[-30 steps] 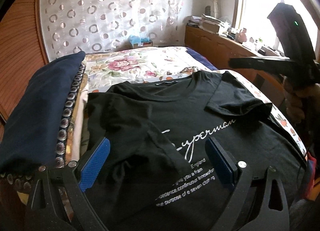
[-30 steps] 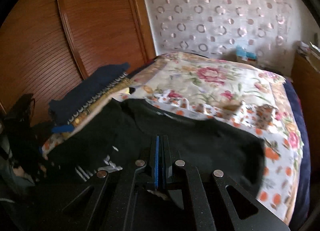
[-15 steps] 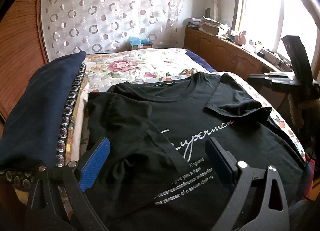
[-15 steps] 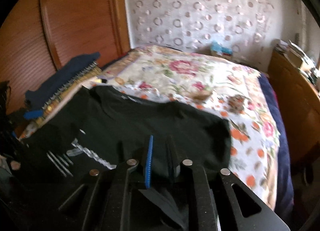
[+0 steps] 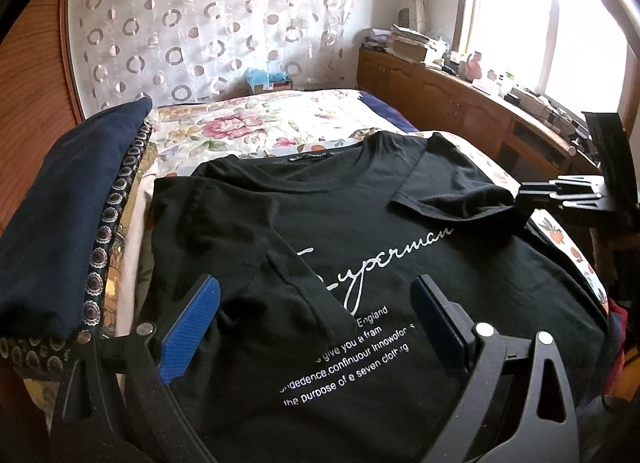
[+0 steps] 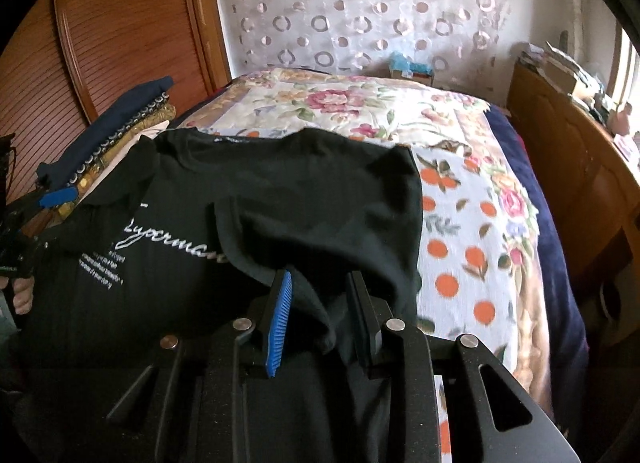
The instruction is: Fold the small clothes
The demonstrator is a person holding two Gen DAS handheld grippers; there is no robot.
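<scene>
Left wrist view: a bed (image 5: 280, 123) under a flowered cover filled most of the room, with a wooden cabinet (image 5: 460, 103) along the window side and a circle-patterned curtain (image 5: 208, 23) behind. A black T-shirt (image 5: 360, 231) lay spread face up on the near end of the bed, white script and small print on its chest, both short sleeves folded in over the body. Beside it, toward the wooden wardrobe, sat a stack of folded clothes (image 5: 60, 203) topped by a dark blue piece. The left gripper (image 5: 316, 323) hovered just above the shirt's lower chest, jaws wide apart, blue pads clear of the cloth, nothing between them. The right gripper (image 5: 560, 195) showed at the shirt's far edge by the folded sleeve. Right wrist view: the right gripper (image 6: 320, 303) pointed down at the T-shirt (image 6: 280, 203), its jaws opening and standing narrowly apart. A bunched fold of the sleeve (image 6: 320, 259) still lay between the fingers; the pads did not appear to press on it. A hand (image 6: 20, 295) on the left gripper's handle showed at the frame edge.
</scene>
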